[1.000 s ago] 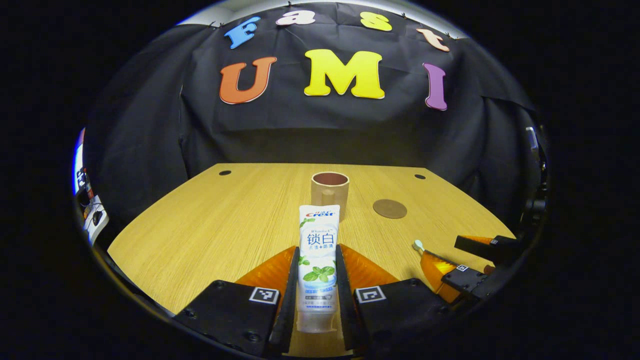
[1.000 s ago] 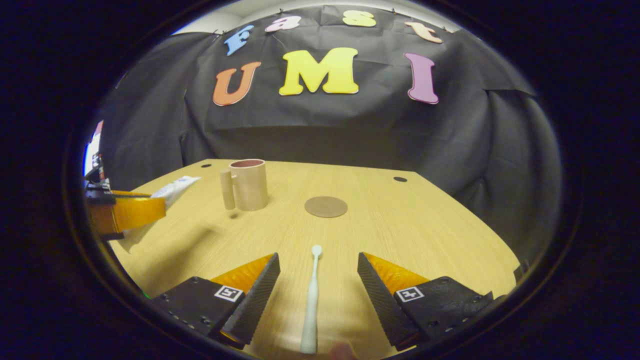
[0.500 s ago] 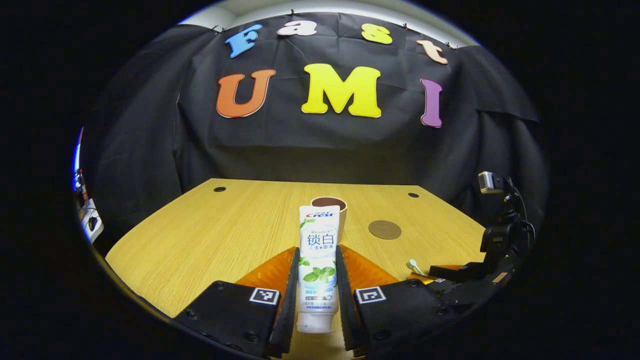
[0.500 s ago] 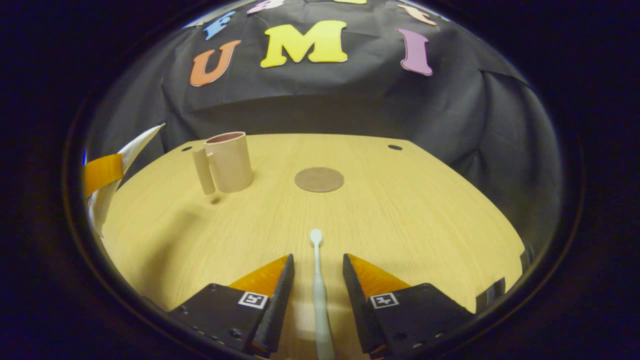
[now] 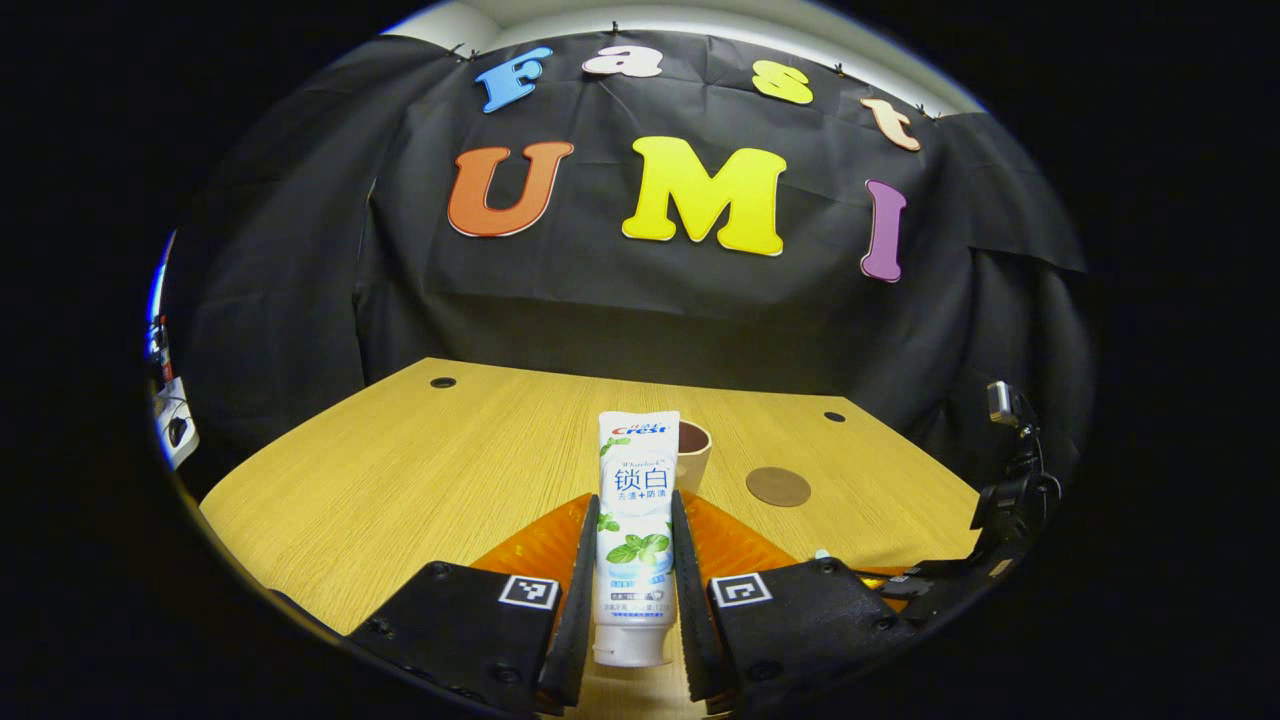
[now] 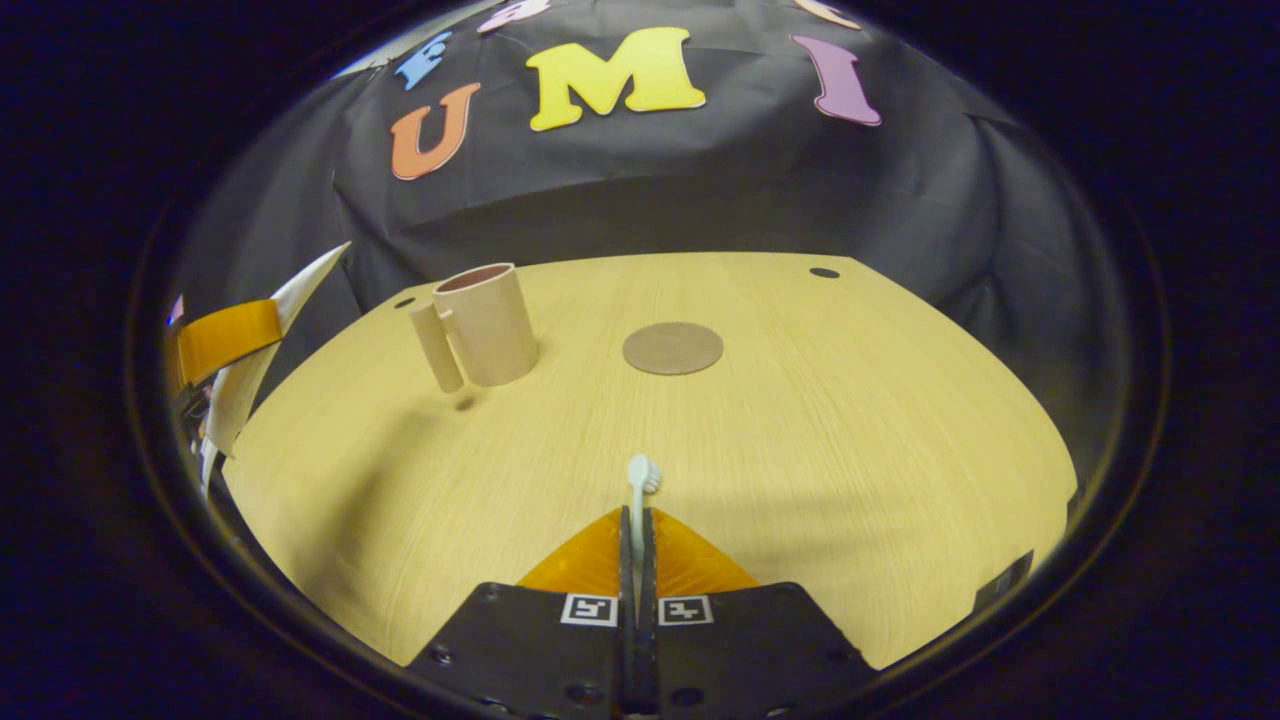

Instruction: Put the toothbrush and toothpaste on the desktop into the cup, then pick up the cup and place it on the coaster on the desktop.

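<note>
Left gripper view. The left tool [image 5: 634,560] is closed part-way, its two fingers pressing the flat sides of a toothpaste tube [image 5: 636,520]. The tube's long axis runs straight ahead along the fingers, its cap nearest the camera and its crimped end pointing forward and up. Just beyond the crimped end and slightly to its right stands the beige cup [image 5: 693,452], half hidden by the tube; the round brown coaster [image 5: 778,486] lies on the wooden surface [image 5: 400,480] farther right. The right tool [image 5: 900,580] is at the lower right edge, low over the surface.

Right gripper view. The right tool [image 6: 637,545] is closed almost fully, both fingers clamped on the handle of a white toothbrush [image 6: 640,480]. The brush's long axis lies along the fingers, its bristled head projecting forward past the fingertips. The cup [image 6: 485,325], upright with its handle turned to the left, stands ahead and left of the tool; the coaster [image 6: 672,348] lies ahead, slightly right, well apart from the cup. At the far left edge the left tool [image 6: 225,338] holds the toothpaste tube [image 6: 290,300] clear above the surface [image 6: 850,430].
</note>
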Motion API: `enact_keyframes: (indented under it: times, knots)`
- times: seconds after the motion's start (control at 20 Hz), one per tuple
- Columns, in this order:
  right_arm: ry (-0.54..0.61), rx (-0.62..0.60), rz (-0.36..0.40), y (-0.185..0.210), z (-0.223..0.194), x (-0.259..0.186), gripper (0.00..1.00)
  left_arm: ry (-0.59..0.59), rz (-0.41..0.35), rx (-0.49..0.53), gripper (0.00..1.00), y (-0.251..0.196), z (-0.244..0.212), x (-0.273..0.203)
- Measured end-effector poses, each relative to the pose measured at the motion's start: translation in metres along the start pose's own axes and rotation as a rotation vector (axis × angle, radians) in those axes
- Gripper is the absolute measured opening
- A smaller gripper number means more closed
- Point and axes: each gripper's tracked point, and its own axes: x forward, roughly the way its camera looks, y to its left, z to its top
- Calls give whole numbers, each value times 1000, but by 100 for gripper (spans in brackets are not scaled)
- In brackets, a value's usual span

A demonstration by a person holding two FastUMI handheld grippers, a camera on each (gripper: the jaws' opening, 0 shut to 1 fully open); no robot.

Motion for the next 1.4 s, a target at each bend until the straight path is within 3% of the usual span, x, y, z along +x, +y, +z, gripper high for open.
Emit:
enact_keyframes:
  times: [0.35, 0.55, 0.7, 1.2, 1.25, 1.35, 1.4]
  knots:
    - [-71, 57, 66, -3, 24, -18, 0, -52, -12, 7, 41, -13, 29, 25]
    - [-113, 120, 171, 1, 40, -35, 0, -115, -18, 19, 41, -23, 57, 50]
    - [-170, 124, 205, -2, 58, -46, 0, -154, -14, 8, 41, -27, 73, 71]
    - [-269, 166, 203, -35, 89, -62, 0, -196, -31, 38, 42, -42, 94, 123]
    - [-270, 169, 203, -36, 89, -61, 0, -200, -24, 42, 38, -41, 93, 125]
    - [-268, 170, 200, -38, 89, -58, 0, -201, -23, 36, 47, -40, 94, 128]
    - [-268, 170, 199, -39, 90, -57, 0, -196, -24, 32, 42, -40, 93, 130]
